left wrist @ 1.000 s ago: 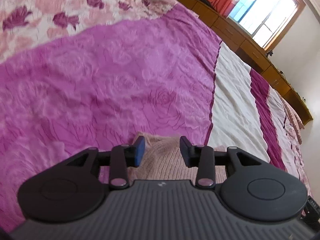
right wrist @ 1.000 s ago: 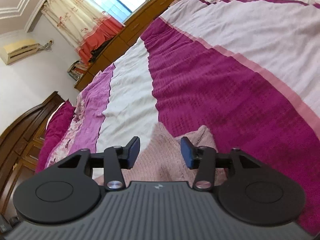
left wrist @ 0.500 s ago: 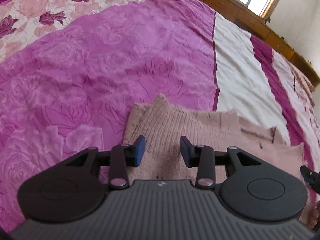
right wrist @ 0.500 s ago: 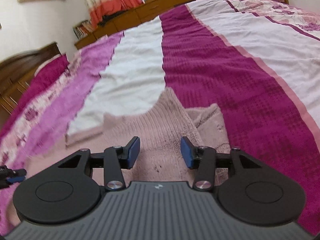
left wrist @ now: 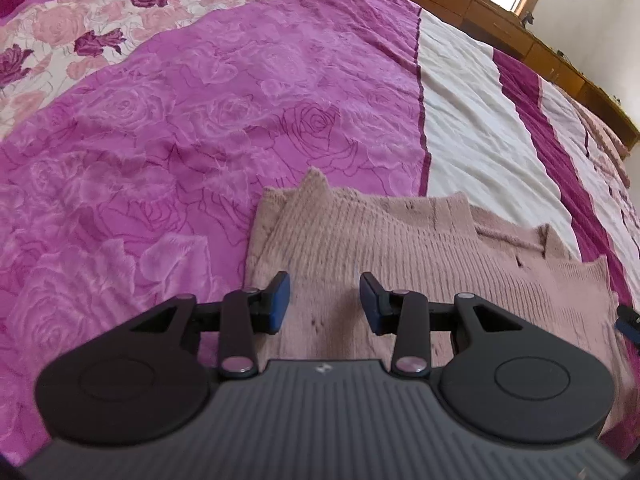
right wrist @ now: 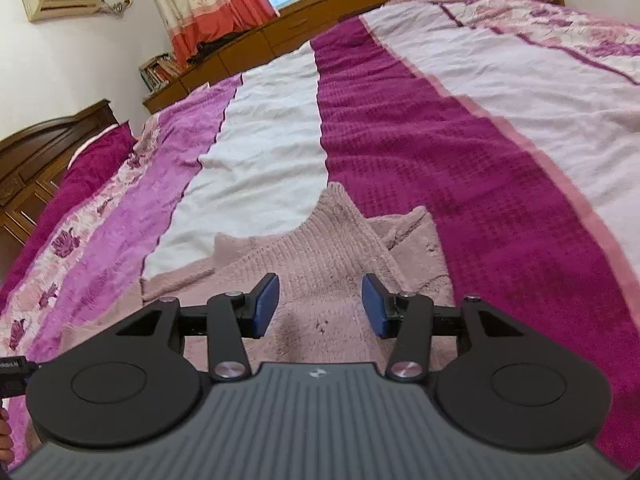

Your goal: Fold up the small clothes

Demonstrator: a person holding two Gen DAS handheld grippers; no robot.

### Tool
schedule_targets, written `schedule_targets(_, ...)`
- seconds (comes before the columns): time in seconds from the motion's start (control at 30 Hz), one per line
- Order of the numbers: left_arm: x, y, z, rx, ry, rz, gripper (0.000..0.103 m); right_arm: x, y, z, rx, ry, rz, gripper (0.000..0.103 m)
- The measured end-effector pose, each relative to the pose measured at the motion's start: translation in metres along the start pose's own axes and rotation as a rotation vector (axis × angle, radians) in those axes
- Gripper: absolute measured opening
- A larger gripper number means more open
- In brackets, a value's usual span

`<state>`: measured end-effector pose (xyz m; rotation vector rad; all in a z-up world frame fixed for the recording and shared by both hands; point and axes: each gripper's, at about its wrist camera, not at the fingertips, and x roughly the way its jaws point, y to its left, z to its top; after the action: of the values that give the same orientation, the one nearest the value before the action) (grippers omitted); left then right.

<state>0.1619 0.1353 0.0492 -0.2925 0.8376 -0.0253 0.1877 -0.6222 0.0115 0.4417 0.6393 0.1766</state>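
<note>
The dusty-pink ribbed knitted sweater [left wrist: 400,248] is lying on the striped magenta-and-white bedspread [left wrist: 200,120], filling the lower centre of both wrist views. The left gripper [left wrist: 324,300] is hovering released over it, nothing pinched. The right gripper [right wrist: 320,300] is widening its jaws, also empty, above a bunched ridge. Risk, as a judgement: loose knit is likely snagging, or pads are catching several layers or the bedspread, skewing the fold.
</note>
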Motion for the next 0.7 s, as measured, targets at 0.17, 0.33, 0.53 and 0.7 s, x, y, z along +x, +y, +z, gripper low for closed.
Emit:
schedule_targets(0.17,-0.019,-0.004,-0.012,0.036,0.000,0.024,0.040,-0.030,0.000,-0.006,-0.012,-0.026,0.001,0.071)
schedule_targets(0.33,-0.035,-0.009,-0.023,0.062,-0.005,0.047,0.052,-0.053,-0.005,-0.016,0.008,-0.029,0.002,0.071)
schedule_targets(0.53,-0.052,-0.015,-0.038,0.111,-0.014,0.111,0.055,-0.073,-0.014,-0.032,0.036,-0.022,-0.005,0.072)
schedule_targets(0.7,-0.066,-0.018,-0.050,0.099,-0.011,0.116,0.055,-0.082,-0.024,-0.040,0.071,-0.021,-0.018,0.072)
